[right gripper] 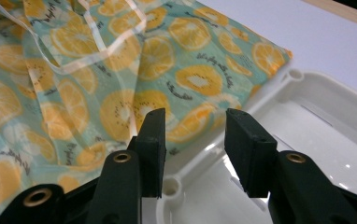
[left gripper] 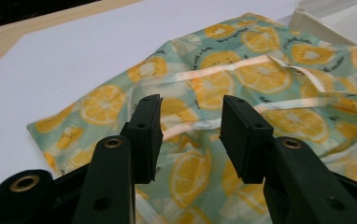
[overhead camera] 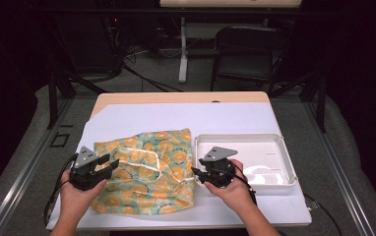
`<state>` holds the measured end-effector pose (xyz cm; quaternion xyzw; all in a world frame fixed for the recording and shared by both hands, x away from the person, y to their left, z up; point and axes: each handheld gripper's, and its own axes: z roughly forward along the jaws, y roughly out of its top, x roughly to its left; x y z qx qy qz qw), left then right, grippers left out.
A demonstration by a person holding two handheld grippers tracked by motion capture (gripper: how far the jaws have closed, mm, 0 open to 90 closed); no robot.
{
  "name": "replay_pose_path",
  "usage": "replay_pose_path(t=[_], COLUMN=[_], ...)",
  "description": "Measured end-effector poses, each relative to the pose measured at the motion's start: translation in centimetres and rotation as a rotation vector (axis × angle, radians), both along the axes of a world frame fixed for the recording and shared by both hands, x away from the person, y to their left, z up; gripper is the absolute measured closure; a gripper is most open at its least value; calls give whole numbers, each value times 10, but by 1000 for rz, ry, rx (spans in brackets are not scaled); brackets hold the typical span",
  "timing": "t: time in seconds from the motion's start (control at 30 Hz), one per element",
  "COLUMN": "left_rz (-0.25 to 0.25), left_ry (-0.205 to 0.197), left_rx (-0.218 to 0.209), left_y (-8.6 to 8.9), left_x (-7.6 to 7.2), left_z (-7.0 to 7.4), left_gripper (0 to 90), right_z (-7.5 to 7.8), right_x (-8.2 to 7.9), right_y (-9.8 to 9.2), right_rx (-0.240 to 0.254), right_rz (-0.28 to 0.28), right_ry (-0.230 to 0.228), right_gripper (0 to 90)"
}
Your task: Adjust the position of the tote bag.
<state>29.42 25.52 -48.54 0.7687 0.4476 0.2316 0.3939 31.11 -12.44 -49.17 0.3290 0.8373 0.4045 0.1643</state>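
Under the right tool (overhead camera: 200,174), tray (overhead camera: 274,140) corner hidden.

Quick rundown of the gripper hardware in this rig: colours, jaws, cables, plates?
Both are matte black. The left gripper and right gripper each carry a grey three-cornered plate on top and trail a black cable. In the gripper views, each has two flat rectangular black jaws on arms with brass-ringed holes. Forearms are bare, no sleeves.
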Motion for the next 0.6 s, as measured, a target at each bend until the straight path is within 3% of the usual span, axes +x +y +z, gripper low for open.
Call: replay_pose_path(t=[0.03,0.1,0.2,0.37,0.47,0.6], left_rz=[-26,-47,-50,-71,-81,-71], left_ry=[8,12,14,4,-1,-14], left_rx=[-27,-28,-33,-94,-92,-51], left_y=[-3,-7,-10,-5,-6,-4], left_x=[-5,-10,-16,-21,-23,-23], left_z=[0,0,0,6,5,6], left_gripper=[583,580,536,524,522,522], right_z=[1,1,1,1,0,-5], right_x=[0,0,-1,-7,-9,-12], right_y=[5,8,18,30,36,47], right_rx=[7,9,1,-2,6,14], right_rz=[23,32,69,114,145,178], right_ry=[3,1,-3,-10,-9,6], right_gripper=[611,617,634,649,662,669])
